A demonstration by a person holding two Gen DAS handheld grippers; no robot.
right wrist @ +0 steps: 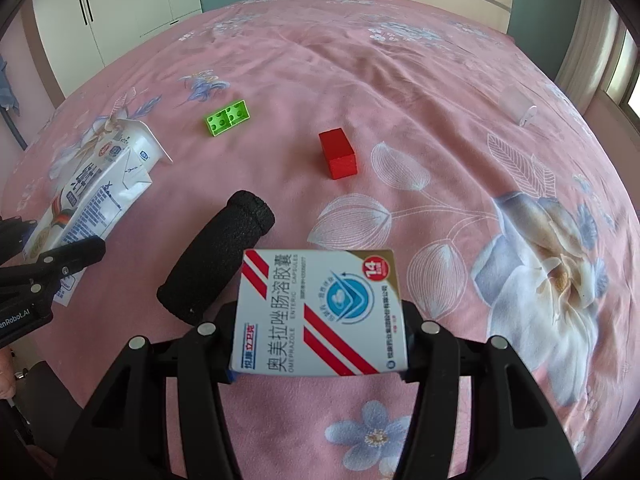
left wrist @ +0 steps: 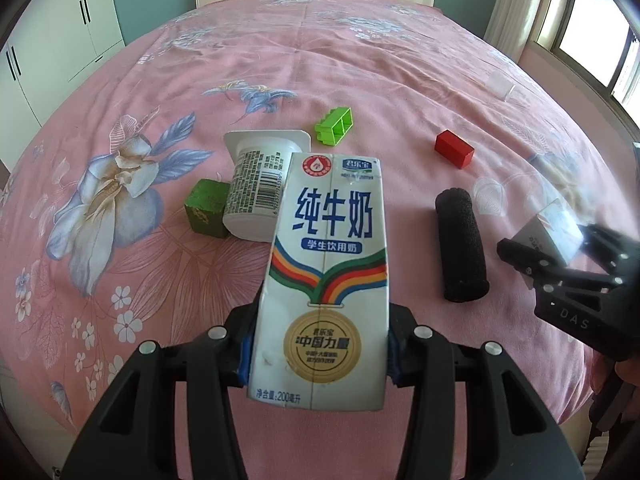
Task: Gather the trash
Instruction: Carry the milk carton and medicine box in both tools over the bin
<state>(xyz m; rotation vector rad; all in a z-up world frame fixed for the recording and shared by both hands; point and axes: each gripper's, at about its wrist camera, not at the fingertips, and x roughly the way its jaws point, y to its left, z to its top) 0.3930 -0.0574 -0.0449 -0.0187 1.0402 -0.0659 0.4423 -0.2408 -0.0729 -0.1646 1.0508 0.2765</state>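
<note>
My left gripper point(left wrist: 318, 356) is shut on a white milk carton point(left wrist: 326, 272) with blue Chinese print and holds it above the pink bedspread. The carton also shows in the right wrist view point(right wrist: 86, 196) at the left. My right gripper point(right wrist: 320, 354) is shut on a white medicine box point(right wrist: 320, 312) with red stripes. That box shows blurred in the left wrist view point(left wrist: 554, 232), in the right gripper at the right edge. A white yogurt cup point(left wrist: 256, 188) lies on its side behind the carton.
A black foam roller point(left wrist: 460, 244) point(right wrist: 218, 262) lies between the grippers. A red block point(left wrist: 454, 149) point(right wrist: 338, 153), a green toy brick point(left wrist: 334, 126) point(right wrist: 227, 117) and a dark green cube point(left wrist: 206, 212) lie on the bed. A clear plastic piece point(right wrist: 518, 108) lies far right. Wardrobe at far left.
</note>
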